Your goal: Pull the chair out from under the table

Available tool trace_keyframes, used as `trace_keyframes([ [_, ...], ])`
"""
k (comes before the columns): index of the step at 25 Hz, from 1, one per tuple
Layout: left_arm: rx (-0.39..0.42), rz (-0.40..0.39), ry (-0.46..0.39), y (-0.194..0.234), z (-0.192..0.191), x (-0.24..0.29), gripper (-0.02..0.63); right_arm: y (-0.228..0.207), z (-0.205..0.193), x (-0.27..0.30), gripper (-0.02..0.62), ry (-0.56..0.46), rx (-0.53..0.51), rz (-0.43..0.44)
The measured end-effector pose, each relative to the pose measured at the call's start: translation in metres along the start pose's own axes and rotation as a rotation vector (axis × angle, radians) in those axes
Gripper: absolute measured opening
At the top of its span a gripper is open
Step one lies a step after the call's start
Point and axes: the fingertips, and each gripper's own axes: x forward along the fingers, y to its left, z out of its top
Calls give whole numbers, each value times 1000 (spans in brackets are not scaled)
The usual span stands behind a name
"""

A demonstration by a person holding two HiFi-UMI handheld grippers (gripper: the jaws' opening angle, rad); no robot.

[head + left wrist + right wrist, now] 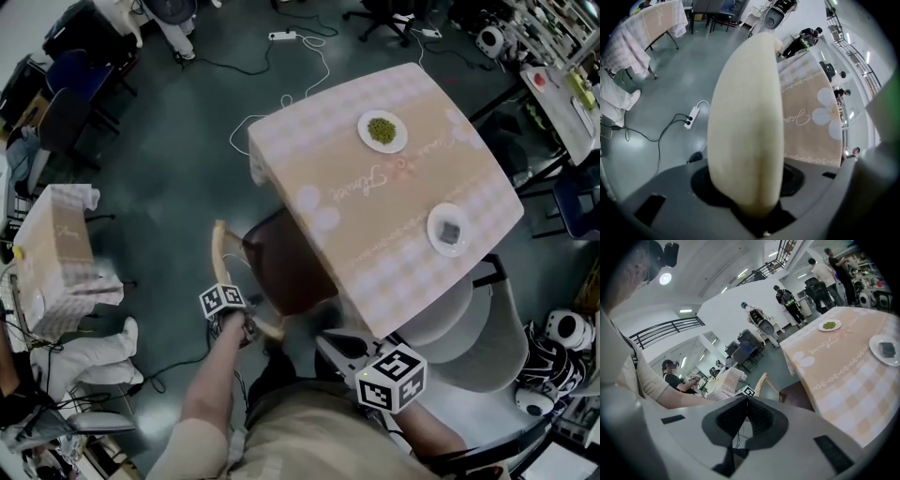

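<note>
The chair has a dark brown seat (286,267) and a pale wooden backrest (220,258). Its seat sits partly under the near left side of the table (375,187), which wears a beige checked cloth. My left gripper (248,328) is shut on the lower end of the backrest. In the left gripper view the pale backrest (747,122) fills the space between the jaws of the left gripper (754,206). My right gripper (328,339) hangs by the table's near corner, shut and holding nothing. Seen from the right gripper (746,399), the backrest (761,383) lies beyond it.
On the table stand a plate of green food (382,130) and a plate with a dark item (448,230). A small clothed table (56,244) is at left. A power strip (281,36) and cables lie on the floor. A grey seat (487,337) stands at right.
</note>
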Motion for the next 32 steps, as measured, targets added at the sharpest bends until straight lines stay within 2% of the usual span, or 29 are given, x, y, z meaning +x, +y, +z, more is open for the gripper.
trace_keyframes([
  [20,1,19,9,16,-2,-10,204,11,0,6,9,11,-26,5],
  [32,38,55,4,26,14,-23,198,18,1,14,9,36,-49,20],
])
